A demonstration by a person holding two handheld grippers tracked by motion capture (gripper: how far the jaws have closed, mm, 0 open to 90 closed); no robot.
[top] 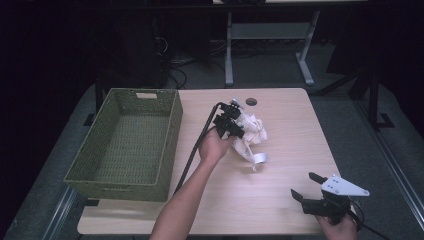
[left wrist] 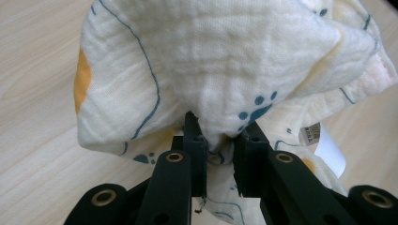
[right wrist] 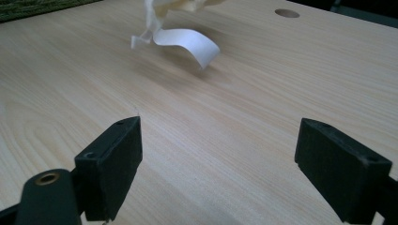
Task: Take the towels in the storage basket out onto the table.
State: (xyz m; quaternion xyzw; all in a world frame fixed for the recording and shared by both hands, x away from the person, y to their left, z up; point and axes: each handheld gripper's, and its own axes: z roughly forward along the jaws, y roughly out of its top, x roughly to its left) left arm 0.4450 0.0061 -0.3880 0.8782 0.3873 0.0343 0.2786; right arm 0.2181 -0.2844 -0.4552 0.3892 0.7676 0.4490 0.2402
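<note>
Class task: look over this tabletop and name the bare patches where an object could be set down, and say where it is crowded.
Free: the bare wood between the basket and the left gripper, the near strip in front of the right gripper, whose fingers stand open, and the far right corner by the round hole. The basket itself holds nothing. Crowded: mid-table, where the left gripper pinches the cloth.

Green basket (top: 125, 145) — apparently empty — table (top: 280, 200).
</note>
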